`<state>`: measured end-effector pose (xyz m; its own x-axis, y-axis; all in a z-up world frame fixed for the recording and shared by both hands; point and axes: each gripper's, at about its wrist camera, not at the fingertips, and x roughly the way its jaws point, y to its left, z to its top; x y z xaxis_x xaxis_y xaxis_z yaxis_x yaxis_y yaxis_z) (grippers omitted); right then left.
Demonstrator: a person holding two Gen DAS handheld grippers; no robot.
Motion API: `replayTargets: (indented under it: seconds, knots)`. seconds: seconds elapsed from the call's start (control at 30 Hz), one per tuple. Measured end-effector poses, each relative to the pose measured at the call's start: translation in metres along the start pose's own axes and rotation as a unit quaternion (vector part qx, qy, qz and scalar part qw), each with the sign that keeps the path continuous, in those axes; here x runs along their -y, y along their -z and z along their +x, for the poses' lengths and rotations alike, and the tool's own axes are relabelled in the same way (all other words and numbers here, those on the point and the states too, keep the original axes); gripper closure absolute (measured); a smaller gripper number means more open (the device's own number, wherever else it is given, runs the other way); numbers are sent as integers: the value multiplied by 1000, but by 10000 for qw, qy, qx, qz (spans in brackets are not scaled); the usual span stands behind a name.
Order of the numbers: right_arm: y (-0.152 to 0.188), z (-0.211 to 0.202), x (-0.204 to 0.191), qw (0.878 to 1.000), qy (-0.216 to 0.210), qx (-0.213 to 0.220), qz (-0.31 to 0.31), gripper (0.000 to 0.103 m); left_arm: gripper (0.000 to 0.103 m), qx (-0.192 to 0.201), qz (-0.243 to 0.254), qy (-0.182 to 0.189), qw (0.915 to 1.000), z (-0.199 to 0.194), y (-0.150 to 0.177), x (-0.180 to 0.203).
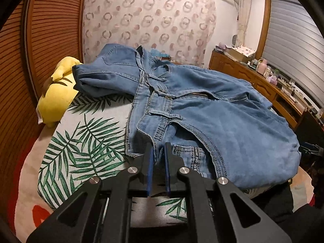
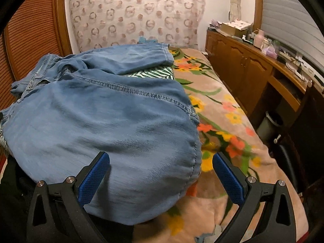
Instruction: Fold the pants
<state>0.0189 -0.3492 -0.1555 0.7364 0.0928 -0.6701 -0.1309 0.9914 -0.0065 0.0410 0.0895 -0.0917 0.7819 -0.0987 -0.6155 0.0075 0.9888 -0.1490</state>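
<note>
My left claw [image 1: 159,154] is clenched on the waistband edge of the jeans [image 1: 212,109], its blue pads [image 1: 150,168] nearly together with denim pinched between them. The jeans spread ahead and to the right of that claw, lying crumpled on the bed [image 1: 77,141], fly open and zipper showing, one leg bunched up at the far left. A yellow plush [image 1: 58,93] sits well off to the left of the claw, touching that far bunch of denim.

My right claw [image 2: 161,168] is released, its jaws spread wide. A rounded fold of the jeans [image 2: 101,125] fills the gap between them; the left pad [image 2: 94,180] lies against the cloth and the right pad [image 2: 227,180] stands clear over the floral blanket [image 2: 228,109]. A wooden cabinet [image 2: 243,64] runs along the far right.
</note>
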Motion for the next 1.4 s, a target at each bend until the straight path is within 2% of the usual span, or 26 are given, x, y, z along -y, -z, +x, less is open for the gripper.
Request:
replayTargets:
  seconds: [0.17, 0.47, 0.6, 0.77, 1.0, 1.17, 1.4]
  knots:
    - [-7, 6, 2, 9997, -161, -128, 135, 5, 93, 105, 63, 28, 9999, -4, -8, 5]
    - [-11, 10, 5, 9995, -257, -137, 117, 7, 94, 669, 244, 423, 9966, -20, -53, 30]
    - [-11, 13, 5, 9992, -342, -134, 162, 7, 94, 828, 420, 470, 9946, -20, -70, 47]
    - [-17, 12, 6, 9993, -332, -93, 151, 8, 94, 931, 593, 528, 9925, -7, -96, 59]
    - [-43, 11, -13, 9989, -424, 110, -144, 8, 94, 952, 808, 616, 9903, 22, -135, 73]
    - [-56, 11, -28, 9970, -668, 285, -251, 8, 95, 942, 852, 629, 9899, 38, -158, 81]
    - [-61, 19, -43, 9924, -1118, 360, -381, 8, 95, 868, 991, 406, 9905, 67, -190, 92]
